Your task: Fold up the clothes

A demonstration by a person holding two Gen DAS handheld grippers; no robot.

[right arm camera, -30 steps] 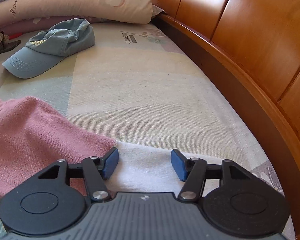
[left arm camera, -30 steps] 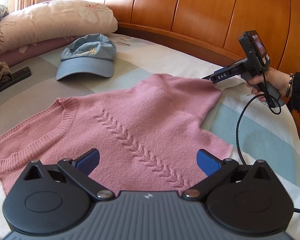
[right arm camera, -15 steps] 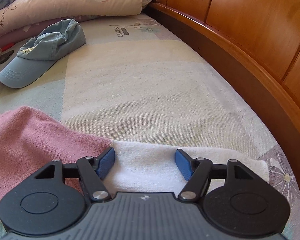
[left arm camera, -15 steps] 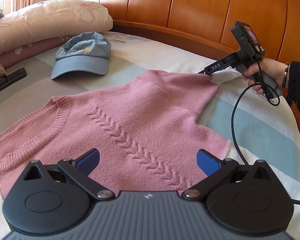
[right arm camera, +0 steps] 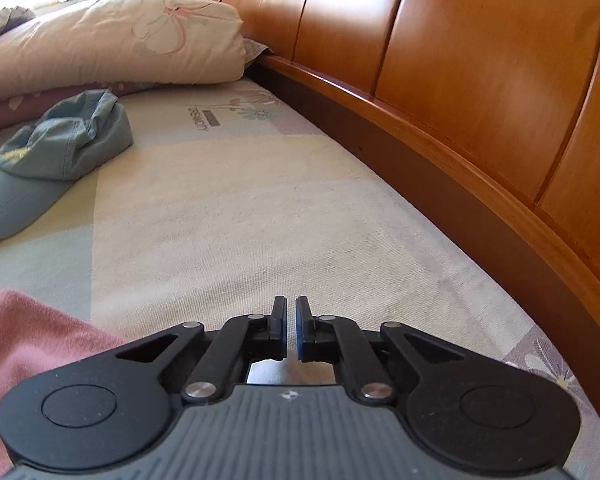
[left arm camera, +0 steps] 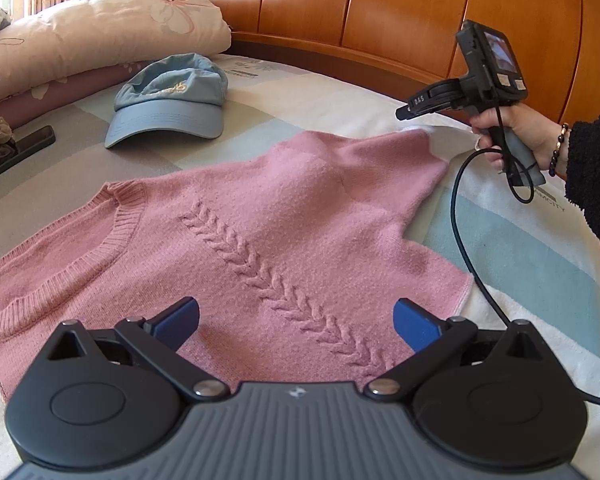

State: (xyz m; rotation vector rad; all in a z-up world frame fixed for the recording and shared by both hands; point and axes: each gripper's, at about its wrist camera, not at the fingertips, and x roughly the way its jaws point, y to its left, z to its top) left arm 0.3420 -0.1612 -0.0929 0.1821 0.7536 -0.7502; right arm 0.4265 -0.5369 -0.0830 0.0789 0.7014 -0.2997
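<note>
A pink knit sweater [left arm camera: 284, 216] with a braided centre pattern lies flat on the bed. My left gripper [left arm camera: 296, 320] is open and empty, low over the sweater's near hem. My right gripper [right arm camera: 291, 322] is shut with nothing between its pads. In the left wrist view it [left arm camera: 404, 112] hovers just above the sweater's far right corner [left arm camera: 420, 140], apart from the cloth. Only a pink edge of the sweater [right arm camera: 24, 328] shows at the lower left of the right wrist view.
A blue cap [left arm camera: 168, 100] lies on the bed behind the sweater. Pillows [left arm camera: 80, 40] are stacked at the far left. A wooden headboard [left arm camera: 380, 12] runs along the back. A dark tray with a flower [left arm camera: 8, 148] sits at the left. A white towel [left arm camera: 520, 320] lies under the sweater's right side.
My right gripper has closed and lifted off the sweater's far corner, tilting up. The left gripper has stayed open over the hem.
</note>
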